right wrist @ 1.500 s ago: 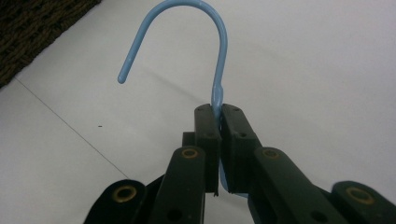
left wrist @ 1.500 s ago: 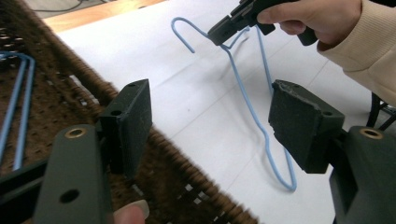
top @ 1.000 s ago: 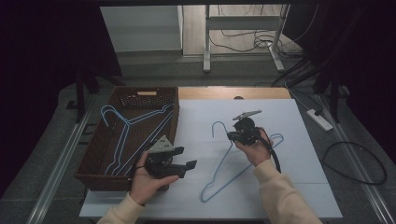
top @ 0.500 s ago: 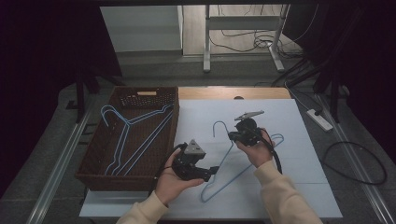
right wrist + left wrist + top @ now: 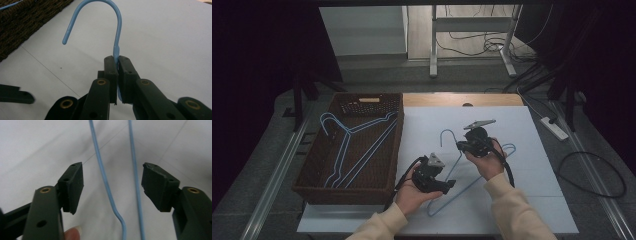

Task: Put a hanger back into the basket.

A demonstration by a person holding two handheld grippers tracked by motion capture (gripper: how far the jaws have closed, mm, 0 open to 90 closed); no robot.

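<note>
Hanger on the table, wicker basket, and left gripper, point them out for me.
hanger [image 5: 117, 30], right gripper view, on its hook's shaft above the jaws.
wicker basket [image 5: 347, 190], high view, on its near wall.
left gripper [image 5: 112, 187], left gripper view, midway between its open jaws.

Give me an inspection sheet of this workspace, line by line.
Surface: white sheet over the table.
Job's things: blue hanger flat on the sheet; wicker basket at left holding more blue hangers.
Clutter: nothing seen.
Grippers: right gripper shut on the hanger's neck; left gripper open, jaws astride two hanger wires.
Cables: black gripper cable; floor cables.
Surroundings: power strip, table legs, dark room.
</note>
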